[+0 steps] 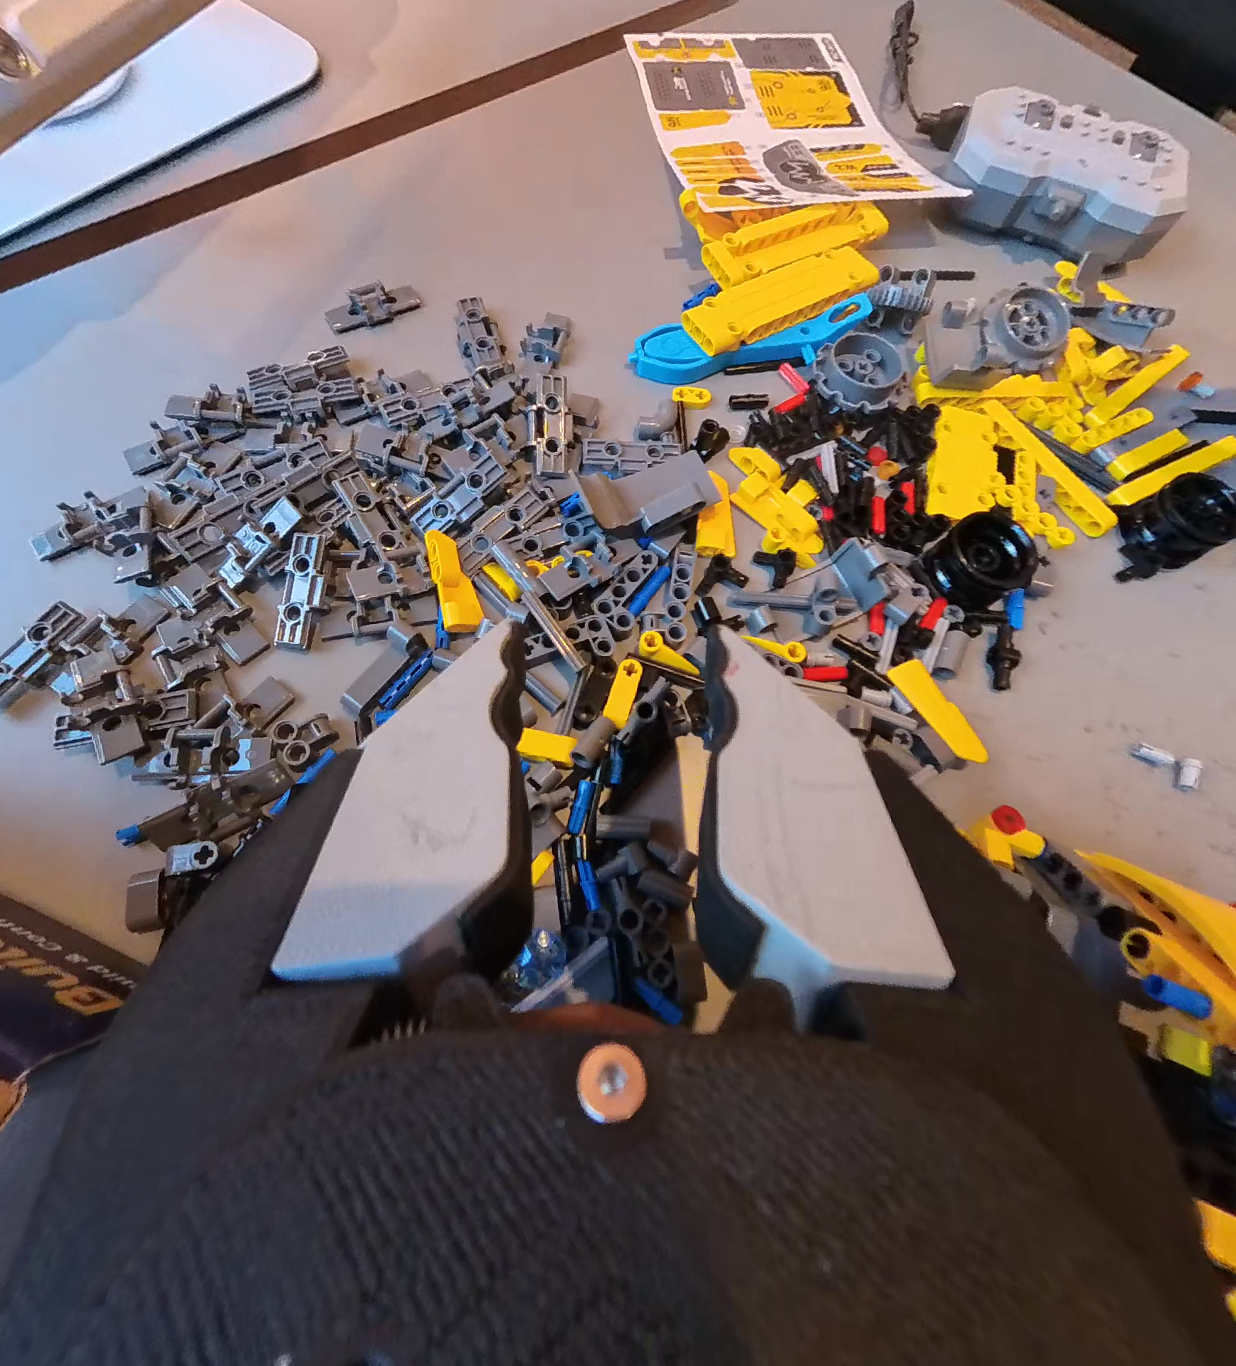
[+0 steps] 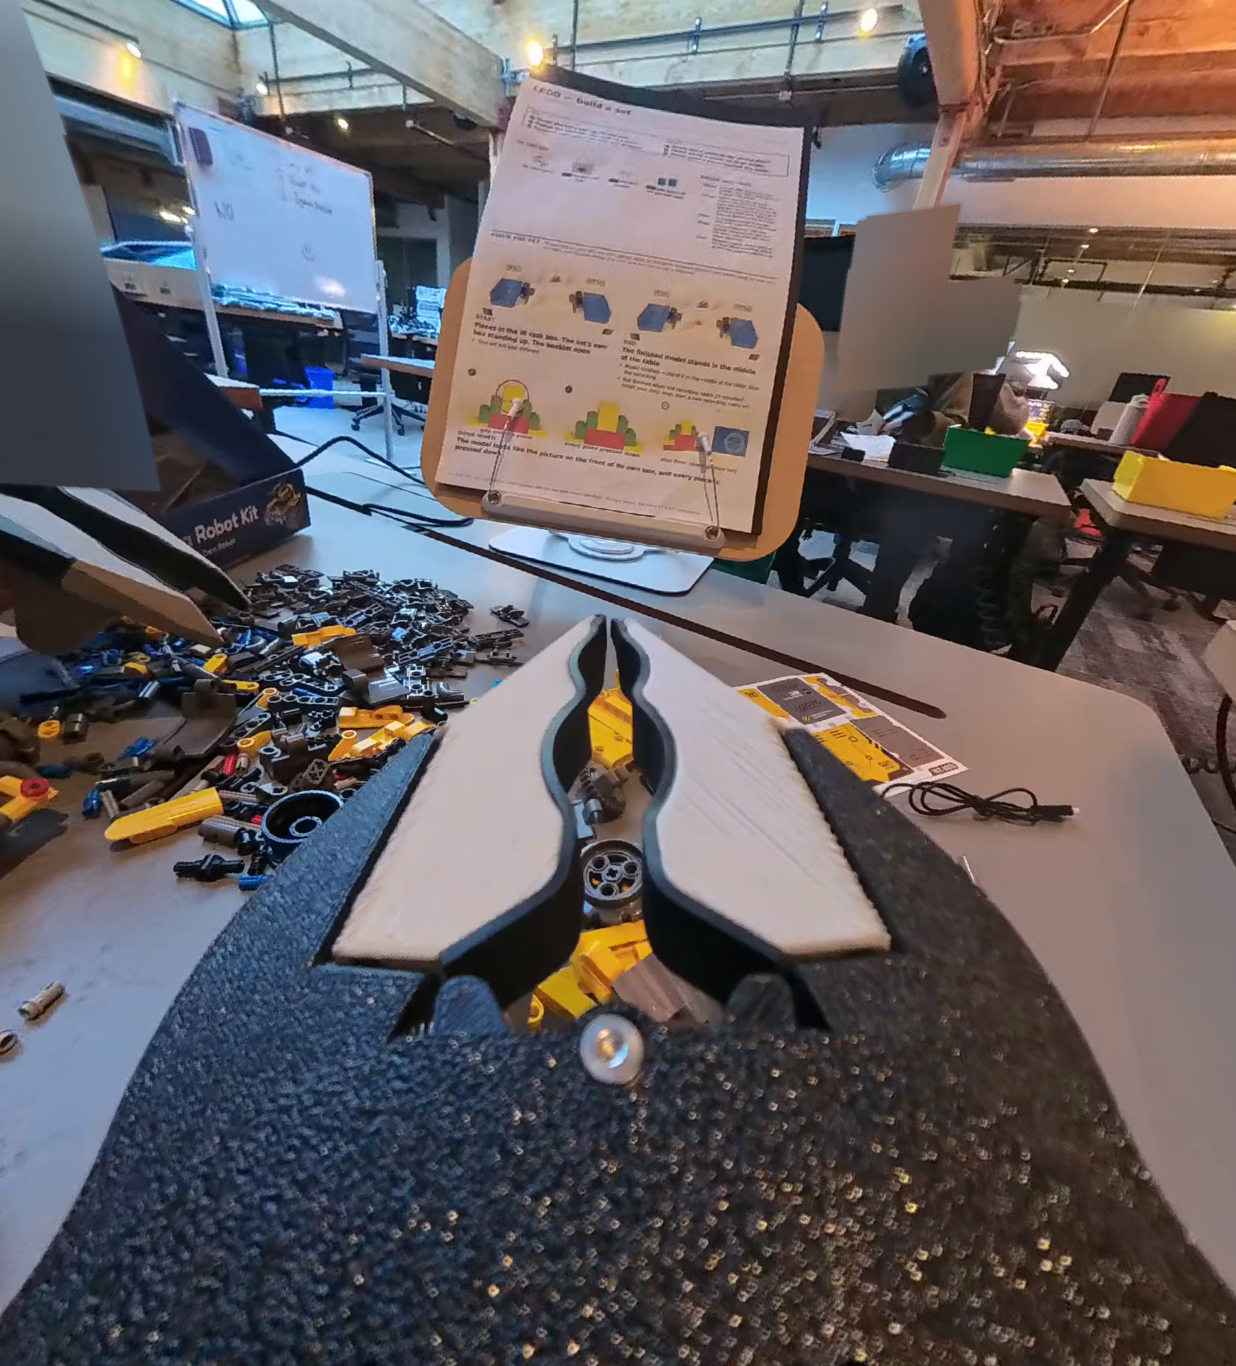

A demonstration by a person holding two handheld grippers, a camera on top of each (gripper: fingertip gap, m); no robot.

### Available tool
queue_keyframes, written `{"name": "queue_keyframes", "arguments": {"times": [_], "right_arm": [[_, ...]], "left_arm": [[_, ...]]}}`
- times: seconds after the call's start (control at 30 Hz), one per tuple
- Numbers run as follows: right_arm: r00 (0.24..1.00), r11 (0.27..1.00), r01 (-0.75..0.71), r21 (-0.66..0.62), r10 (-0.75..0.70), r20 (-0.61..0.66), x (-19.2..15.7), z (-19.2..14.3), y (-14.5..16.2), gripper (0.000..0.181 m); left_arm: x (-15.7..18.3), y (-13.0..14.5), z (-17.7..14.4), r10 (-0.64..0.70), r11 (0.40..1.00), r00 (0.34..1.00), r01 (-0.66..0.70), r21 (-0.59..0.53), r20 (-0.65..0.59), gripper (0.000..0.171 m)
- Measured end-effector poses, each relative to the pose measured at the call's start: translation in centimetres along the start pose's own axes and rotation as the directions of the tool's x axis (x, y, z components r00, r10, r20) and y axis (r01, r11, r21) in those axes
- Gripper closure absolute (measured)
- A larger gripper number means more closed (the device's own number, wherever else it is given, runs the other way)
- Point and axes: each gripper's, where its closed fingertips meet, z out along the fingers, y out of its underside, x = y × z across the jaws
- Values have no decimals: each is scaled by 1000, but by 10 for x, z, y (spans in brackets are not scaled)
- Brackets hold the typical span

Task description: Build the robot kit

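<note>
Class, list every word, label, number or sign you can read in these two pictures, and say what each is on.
I do not copy out writing; these things bear it.
Sticker sheet: yellow and grey, flat on the table.
Box: dark blue, beside the loose parts.
Printed page: propped on a stand.
Whiteboard: handwriting, too faint to read.
</note>
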Motion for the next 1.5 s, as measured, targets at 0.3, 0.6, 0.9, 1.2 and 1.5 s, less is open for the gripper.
{"name": "queue_keyframes", "arguments": {"times": [0.3,0.6,0.9,1.2,1.5], "right_arm": [[997,995,-16,-102,23,69,-12,5,17,181],[968,903,200,-381,-121,221,-47,15,75,181],[975,915,149,-376,-73,210,-43,15,73,181],[973,910,164,-380,-85,217,-45,15,74,181],[969,908,173,-382,-87,233,-48,14,75,181]], "left_arm": [[-5,0,-1,4,1000,1000,-4,-2,15,126],[-1,19,7,-16,995,1000,15,-99,-14,127],[4,19,8,23,994,999,-26,-103,-26,125],[5,18,8,20,995,999,-23,-97,-38,125],[10,20,7,11,994,997,-19,-111,-71,128]]}}
